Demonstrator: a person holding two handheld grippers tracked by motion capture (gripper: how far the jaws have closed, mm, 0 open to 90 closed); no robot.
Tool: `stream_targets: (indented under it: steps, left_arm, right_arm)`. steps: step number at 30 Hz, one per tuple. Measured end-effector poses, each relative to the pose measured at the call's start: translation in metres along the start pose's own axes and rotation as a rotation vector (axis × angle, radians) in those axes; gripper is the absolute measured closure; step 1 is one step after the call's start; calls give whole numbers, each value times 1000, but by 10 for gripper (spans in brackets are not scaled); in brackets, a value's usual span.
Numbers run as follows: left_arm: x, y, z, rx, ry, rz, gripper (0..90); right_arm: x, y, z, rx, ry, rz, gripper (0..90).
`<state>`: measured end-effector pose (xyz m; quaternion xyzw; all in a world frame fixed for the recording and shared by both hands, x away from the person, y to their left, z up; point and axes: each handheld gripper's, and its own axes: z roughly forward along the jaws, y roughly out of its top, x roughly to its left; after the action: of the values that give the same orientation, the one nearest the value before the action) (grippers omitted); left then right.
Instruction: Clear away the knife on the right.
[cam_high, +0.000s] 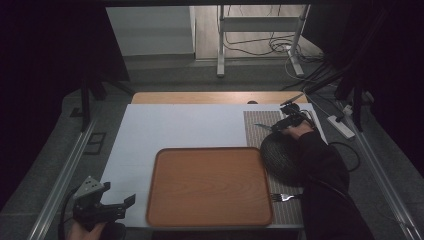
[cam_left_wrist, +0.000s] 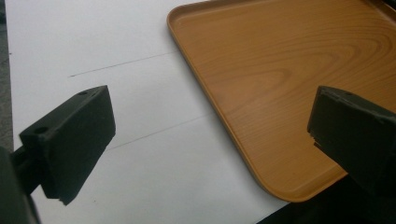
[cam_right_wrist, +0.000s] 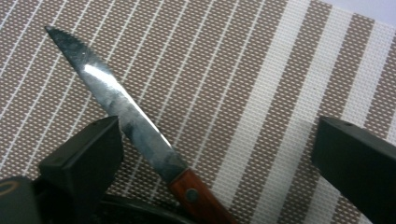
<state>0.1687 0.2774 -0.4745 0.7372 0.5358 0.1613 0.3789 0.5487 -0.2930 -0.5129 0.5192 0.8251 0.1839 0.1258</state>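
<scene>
A serrated knife (cam_right_wrist: 130, 121) with a wooden handle (cam_right_wrist: 201, 198) lies on the striped placemat (cam_right_wrist: 257, 70), its tip pointing away. My right gripper (cam_right_wrist: 222, 156) is open, with the knife loose between its wide-apart jaws and neither pad pressing on it. From above, the right gripper (cam_high: 276, 130) sits at the placemat's (cam_high: 256, 119) far end, just beyond a dark round plate (cam_high: 280, 155), and the knife (cam_high: 262, 126) pokes out to the left. My left gripper (cam_high: 125, 204) is open with nothing in it at the table's near left, beside the wooden tray (cam_high: 155, 190). In the left gripper view the left gripper (cam_left_wrist: 212, 133) frames the tray's corner (cam_left_wrist: 280, 70).
A fork (cam_high: 284, 197) lies on the placemat's near end, partly under the person's dark sleeve (cam_high: 325, 180). The white table cover (cam_high: 175, 125) stretches left of the tray. A power strip (cam_high: 340, 126) and cables lie on the floor at right.
</scene>
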Motion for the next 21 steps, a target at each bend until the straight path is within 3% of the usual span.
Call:
stream_targets:
  steps: [10,12,15,16,17,18,19,20,21]
  left_arm:
    - [0,0,0,0,0,0,17]
    - [0,0,0,0,0,1,17]
    - [0,0,0,0,0,0,17]
    - [0,0,0,0,1,1,17]
    - [0,0,0,-1,1,1,17]
    - [0,0,0,0,1,2,17]
    - [0,0,0,0,1,3,17]
    - [0,0,0,0,2,3,17]
    - [0,0,0,0,2,3,17]
  right_arm:
    - [-25,-10,-6,-23,-25,46,108]
    - [-29,-13,-10,-28,-34,25,209]
    - [-31,-15,-12,-30,-33,22,266]
    - [-33,-17,-15,-37,-28,15,357]
    - [-33,-17,-15,-37,-28,15,357]
    - [-34,-18,-18,-37,-20,6,515]
    - [-34,-18,-18,-37,-20,6,515]
    - [-34,-20,-21,-36,-11,-14,654]
    - [-34,-20,-21,-36,-11,-14,654]
